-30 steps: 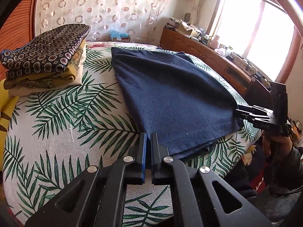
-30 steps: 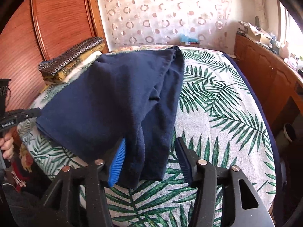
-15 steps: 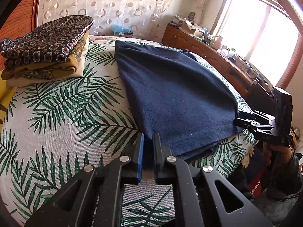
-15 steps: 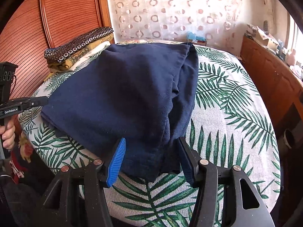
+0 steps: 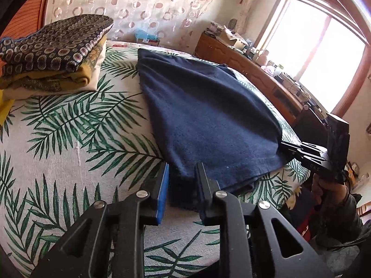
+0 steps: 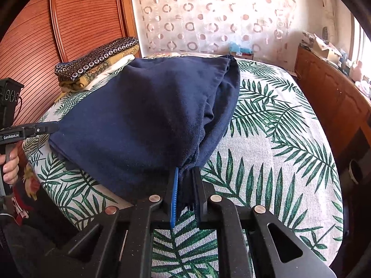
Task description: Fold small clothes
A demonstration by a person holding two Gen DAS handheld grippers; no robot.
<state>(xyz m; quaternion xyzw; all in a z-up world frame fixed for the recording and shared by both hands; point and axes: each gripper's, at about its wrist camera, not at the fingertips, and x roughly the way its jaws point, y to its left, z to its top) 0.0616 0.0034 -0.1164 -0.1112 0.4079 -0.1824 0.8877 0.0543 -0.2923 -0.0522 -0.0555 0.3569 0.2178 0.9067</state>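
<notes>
A dark navy garment (image 5: pixel 204 115) lies folded lengthwise on the palm-leaf bed cover (image 5: pixel 69 139); it also shows in the right wrist view (image 6: pixel 143 120). My left gripper (image 5: pixel 182 173) stands open, its jaws on either side of the garment's near left corner. My right gripper (image 6: pixel 185 176) is shut on the garment's near right corner, with cloth bunched between its pads. Each gripper shows in the other's view, the right one (image 5: pixel 308 153) at the garment's right edge and the left one (image 6: pixel 30 131) at its left edge.
A stack of folded patterned clothes (image 5: pixel 53 55) sits at the far left of the bed, by a reddish wooden headboard (image 6: pixel 69 30). A cluttered wooden cabinet (image 5: pixel 255 69) runs along the right under a bright window. A patterned curtain hangs behind the bed.
My left gripper was shut on the garment's corner and has opened. My right gripper was open around the other corner and has shut on it.
</notes>
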